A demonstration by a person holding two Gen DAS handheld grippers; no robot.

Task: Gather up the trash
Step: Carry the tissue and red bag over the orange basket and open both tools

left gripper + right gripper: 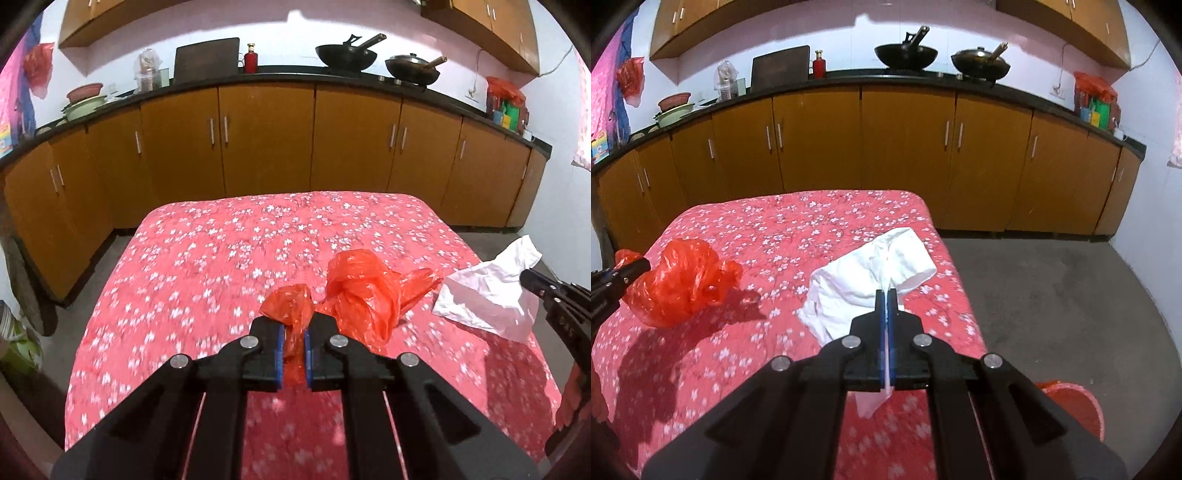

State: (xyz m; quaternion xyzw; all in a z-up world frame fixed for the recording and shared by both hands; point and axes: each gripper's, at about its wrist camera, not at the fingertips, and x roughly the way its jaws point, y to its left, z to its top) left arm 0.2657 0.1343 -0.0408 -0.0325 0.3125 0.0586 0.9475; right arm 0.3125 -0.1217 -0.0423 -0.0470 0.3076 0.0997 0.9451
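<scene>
Both pieces of trash are gripped; neither is disposed of yet.

Left gripper (294, 334): jaws pressed together on a twisted neck of the orange plastic bag (360, 295). The blue pads clamp the film, a tuft of it pokes out ahead of the tips, and the bulk of the bag hangs forward, low over the flowered bedspread (207, 258). Whether its underside touches the cloth cannot be told; the shadow under it in the right wrist view suggests it is at least partly raised.

Right gripper (886, 299): jaws pressed together on a thin fold of the white paper (871, 280). A corner of the sheet sticks out behind the pads, and the rest spreads forward above the right edge of the bed.

No other loose litter shows on the bedspread, so collection from this surface appears finished.

Remaining, by judgement: carry both items to a receptacle and release them. A red bin (1075, 410) lined with orange film shows at the lower right of the right wrist view, on the floor beside the bed, and is the likely destination. Its contents are not visible
</scene>
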